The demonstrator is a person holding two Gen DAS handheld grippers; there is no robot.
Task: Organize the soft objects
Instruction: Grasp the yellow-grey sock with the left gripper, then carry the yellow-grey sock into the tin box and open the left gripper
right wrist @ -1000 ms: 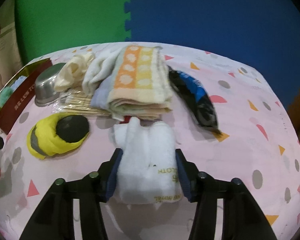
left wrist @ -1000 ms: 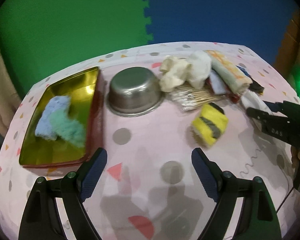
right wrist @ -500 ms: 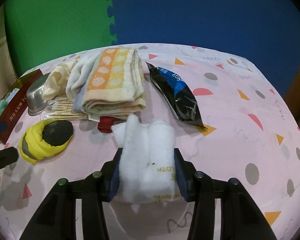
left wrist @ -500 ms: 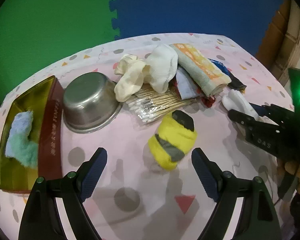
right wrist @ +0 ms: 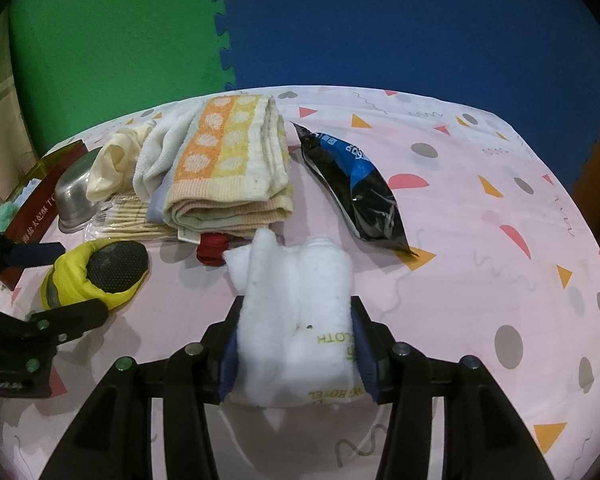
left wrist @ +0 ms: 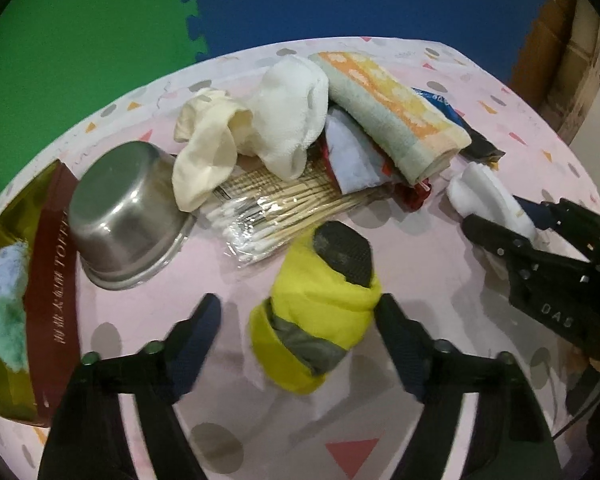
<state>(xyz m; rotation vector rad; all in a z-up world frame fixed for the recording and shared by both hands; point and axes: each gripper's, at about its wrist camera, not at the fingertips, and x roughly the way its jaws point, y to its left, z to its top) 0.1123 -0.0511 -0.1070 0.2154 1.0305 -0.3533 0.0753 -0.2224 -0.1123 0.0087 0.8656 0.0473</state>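
I'm working over a round table [right wrist: 480, 240] under a pink cloth printed with grey dots and coloured triangles; behind it the wall is foam matting, green on the left and blue on the right.

My left gripper [left wrist: 298, 312] straddles the yellow slipper [left wrist: 320, 312] with its dark sole. Its jaws have just been closing: the right pad looks to be against the slipper's side, while the left pad stands clear of it — so no grip yet. The slipper lies on the cloth, just in front of a packet of cotton swabs [left wrist: 268, 216] and to the right of an overturned steel bowl [left wrist: 128, 216].

My right gripper [right wrist: 294, 344] is clamped on a folded white hotel cloth [right wrist: 296, 320], both pads pressed into its sides; the cloth's far end rests on the table near a black-and-blue packet [right wrist: 356, 184].

Further back sits a heap — a folded orange-and-yellow towel [right wrist: 228, 160], a white cloth [left wrist: 292, 112] and a cream glove [left wrist: 208, 152]. At the left edge a gold-lined tin tray [left wrist: 48, 264] holds blue and mint fluffy cloths [left wrist: 6, 300].
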